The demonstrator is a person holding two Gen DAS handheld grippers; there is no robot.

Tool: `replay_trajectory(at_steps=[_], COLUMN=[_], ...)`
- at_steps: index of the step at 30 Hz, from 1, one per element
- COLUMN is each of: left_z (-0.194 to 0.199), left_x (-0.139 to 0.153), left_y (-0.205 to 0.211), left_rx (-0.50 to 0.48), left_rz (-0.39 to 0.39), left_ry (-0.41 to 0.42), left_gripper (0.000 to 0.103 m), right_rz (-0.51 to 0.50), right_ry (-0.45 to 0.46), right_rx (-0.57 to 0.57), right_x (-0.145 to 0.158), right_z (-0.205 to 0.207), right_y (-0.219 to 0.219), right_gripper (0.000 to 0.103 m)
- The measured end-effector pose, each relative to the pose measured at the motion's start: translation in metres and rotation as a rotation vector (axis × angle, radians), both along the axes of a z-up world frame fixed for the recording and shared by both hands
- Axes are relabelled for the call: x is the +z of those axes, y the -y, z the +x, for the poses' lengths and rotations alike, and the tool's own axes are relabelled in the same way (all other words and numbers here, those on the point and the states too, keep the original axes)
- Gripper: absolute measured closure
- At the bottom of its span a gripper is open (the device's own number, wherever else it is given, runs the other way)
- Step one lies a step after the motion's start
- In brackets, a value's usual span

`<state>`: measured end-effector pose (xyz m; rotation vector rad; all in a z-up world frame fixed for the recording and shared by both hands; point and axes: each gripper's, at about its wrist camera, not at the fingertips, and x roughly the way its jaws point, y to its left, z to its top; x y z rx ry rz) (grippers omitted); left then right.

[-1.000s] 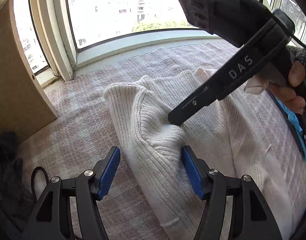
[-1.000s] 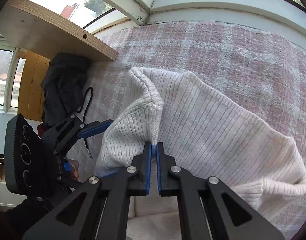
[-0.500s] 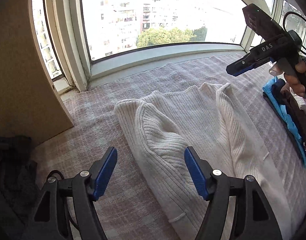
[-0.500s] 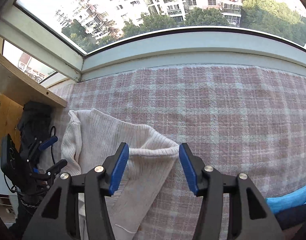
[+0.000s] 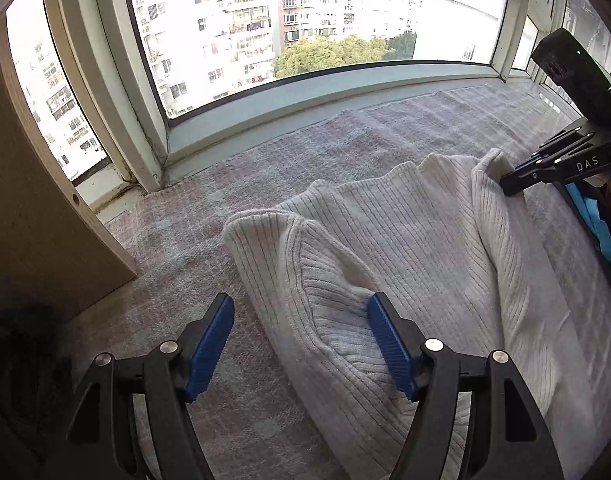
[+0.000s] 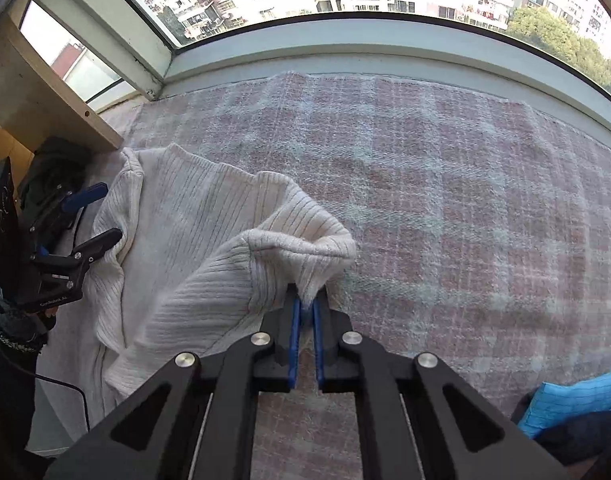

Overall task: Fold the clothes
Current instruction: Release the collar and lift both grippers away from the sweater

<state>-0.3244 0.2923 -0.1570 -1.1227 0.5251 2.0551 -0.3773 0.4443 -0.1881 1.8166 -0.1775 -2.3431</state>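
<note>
Right gripper (image 6: 304,322): fingers pressed together on a bunched corner of the white ribbed sweater (image 6: 193,240), with knit showing between the blue pads. The pinched edge rises off the surface just ahead of the fingertips, and a ridge of fabric runs back from it to the left. Judgement: the corner is held up so it can be carried across the body for the next fold.

Left gripper (image 5: 301,340): fingers wide apart, nothing clamped. The right finger's blue pad (image 5: 389,344) touches or nearly touches a hump of sleeve; the left pad hangs over bare cloth. A rolled sleeve fold sits between the fingers and just beyond them. Judgement: held open and low, either to pin that side or to take the matching edge.

Outward: the sweater lies spread on the pink plaid blanket (image 6: 445,200) that covers the counter, its bulk between the two grippers. Beyond both sets of fingers runs the window sill (image 5: 325,88). A wooden panel (image 5: 29,216) stands left of the left fingers. Blue cloth (image 6: 577,404), seemingly other garments, lies to the right of the right fingers.
</note>
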Motion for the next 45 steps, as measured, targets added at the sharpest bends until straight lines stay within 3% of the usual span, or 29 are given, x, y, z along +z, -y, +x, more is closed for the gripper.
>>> replay_trajectory(at_steps=[3,6,8,13,16,17,19,24,27,30,32,34,35,39,41,43,45], left_z=[-0.002,-0.008,-0.014,-0.022,-0.014,-0.011,-0.011,-0.012,-0.002,0.009,0.015,0.018,0.018,0.019,0.019,0.019,0.017], left_x=[0.005,0.014,0.018,0.007,-0.008,-0.011,-0.011,-0.005,0.009,0.022,0.018,0.001,-0.003,0.007,0.011,0.014,0.005], left_y=[0.005,0.018,0.026,0.03,0.016,0.013,0.012,0.02,0.034,0.056,0.063,0.063,0.067,0.081,0.085,0.089,0.082], left_rx=[0.014,0.049,0.072,0.077,0.027,0.016,0.016,0.034,0.044,0.04,0.029,0.012,0.026,0.058,0.083,0.106,0.083], left_rz=[0.014,0.031,0.032,0.053,0.06,0.07,0.081,0.078,0.087,0.11,0.108,0.054,0.079,0.15,0.16,0.168,0.142], left_ry=[0.002,-0.007,-0.016,0.041,0.073,0.068,0.078,0.083,0.058,0.045,0.072,0.109,0.115,0.131,0.111,0.095,0.145], left_gripper=[0.035,0.035,0.035,0.035,0.033,0.033,0.033,0.033,0.033,0.033,0.033,0.029,0.028,0.031,0.031,0.031,0.031], right_rz=[-0.041,-0.027,0.04,0.18,0.118,0.057,-0.03,-0.099,-0.062,0.039,0.065,0.101,0.109,0.045,-0.006,-0.007,0.055], right_ry=[0.029,0.017,0.004,-0.072,-0.123,-0.112,-0.097,-0.121,-0.124,-0.122,-0.152,-0.154,-0.155,-0.16,-0.152,-0.099,-0.041], right_rx=[-0.015,0.016,0.033,-0.009,0.011,0.043,0.099,0.227,0.292,0.345,0.361,0.392,0.397,0.323,0.352,0.39,0.427], right_x=[-0.011,-0.007,-0.001,0.024,0.038,0.037,0.031,0.01,-0.002,-0.015,-0.016,-0.015,-0.013,0.013,0.019,0.009,-0.008], right_z=[-0.001,-0.002,-0.003,0.0,-0.007,-0.013,-0.027,-0.066,-0.083,-0.089,-0.089,-0.088,-0.086,-0.073,-0.059,-0.051,-0.044], right_y=[-0.005,0.006,0.014,0.019,0.033,0.044,0.07,0.141,0.176,0.195,0.201,0.206,0.207,0.191,0.191,0.198,0.203], right_gripper=[0.097,0.089,0.081,0.08,0.078,0.072,0.07,0.07,0.07,0.07,0.07,0.07,0.07,0.07,0.07,0.07,0.07])
